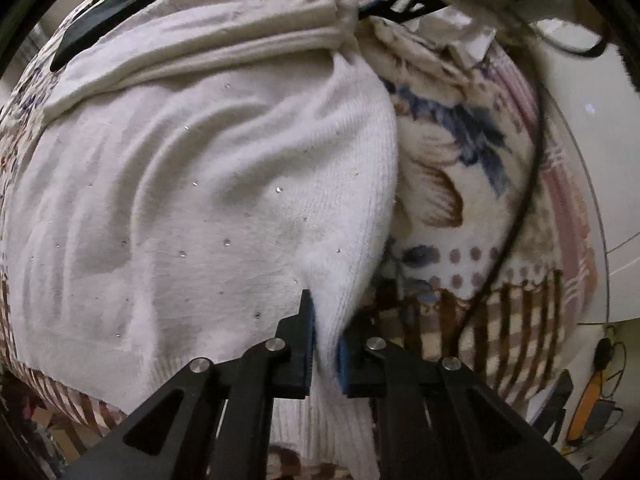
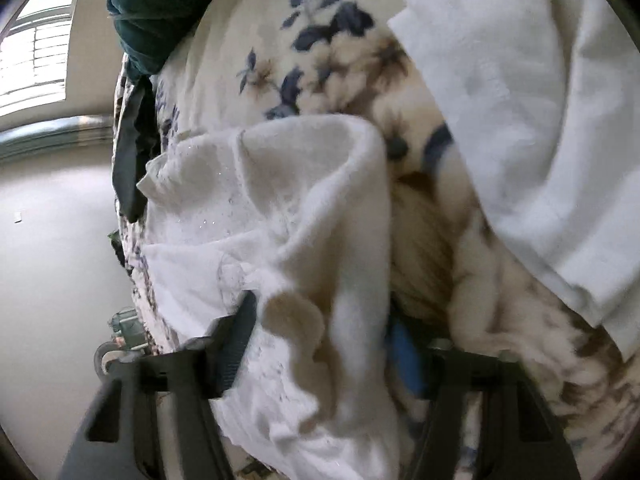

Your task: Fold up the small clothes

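White fuzzy knit sweater (image 1: 208,184) lies on a floral fleece blanket (image 1: 460,184); left gripper (image 1: 325,344) fingers pinch its ribbed hem, right gripper (image 2: 320,344) fingers clamp bunched cloth, probably for carrying the fold over.

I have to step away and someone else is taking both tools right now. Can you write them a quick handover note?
Left tool: shut on the ribbed edge of the white sweater.
Right tool: sweater fabric bunched between its fingers; wide apart, grip unclear.
The sweater lies on the floral blanket; another white cloth lies beside it.
Done: one edge lifted, fold begun.
Left: bring the edge across, flatten, finish folding.
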Demonstrator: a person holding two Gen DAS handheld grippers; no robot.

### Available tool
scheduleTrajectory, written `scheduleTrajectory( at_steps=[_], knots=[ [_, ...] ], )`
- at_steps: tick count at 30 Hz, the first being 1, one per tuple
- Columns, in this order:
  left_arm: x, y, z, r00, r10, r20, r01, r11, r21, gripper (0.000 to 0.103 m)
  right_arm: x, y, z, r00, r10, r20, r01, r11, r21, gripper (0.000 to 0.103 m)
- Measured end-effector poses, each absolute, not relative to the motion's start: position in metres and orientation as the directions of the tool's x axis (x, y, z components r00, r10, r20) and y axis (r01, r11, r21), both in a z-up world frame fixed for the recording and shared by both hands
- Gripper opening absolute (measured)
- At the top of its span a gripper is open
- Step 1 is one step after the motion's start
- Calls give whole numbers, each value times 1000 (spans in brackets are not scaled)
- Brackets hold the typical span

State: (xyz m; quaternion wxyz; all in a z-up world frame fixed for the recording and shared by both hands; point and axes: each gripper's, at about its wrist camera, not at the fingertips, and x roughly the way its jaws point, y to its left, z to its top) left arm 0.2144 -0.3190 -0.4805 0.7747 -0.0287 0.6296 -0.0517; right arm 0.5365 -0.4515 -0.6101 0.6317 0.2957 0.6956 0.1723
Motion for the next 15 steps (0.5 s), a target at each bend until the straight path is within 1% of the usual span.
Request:
scheduleTrajectory(
  at_steps=[1, 3, 7, 11, 15],
  knots=[
    [215, -316, -476, 209, -124, -970, 39, 992, -119, 7, 537, -447, -606, -26, 606, -795, 172, 786, 594, 20],
    [213, -308, -467, 225, -143, -964, 32, 990, -139, 7, 536, -442, -594, -5, 584, -812, 141, 804, 577, 16],
    [206, -272, -442, 263, -191, -946, -1, 980, -198, 7, 533, -427, -560, 16, 545, -838, 110, 832, 543, 15],
    [199, -230, -420, 302, -236, -924, -61, 962, -266, 7, 537, -391, -518, 21, 494, -869, 67, 867, 494, 14],
    [193, -163, -408, 313, -288, -905, -169, 921, -351, 7, 548, -312, -480, 7, 431, -902, -20, 902, 431, 14]
  ],
)
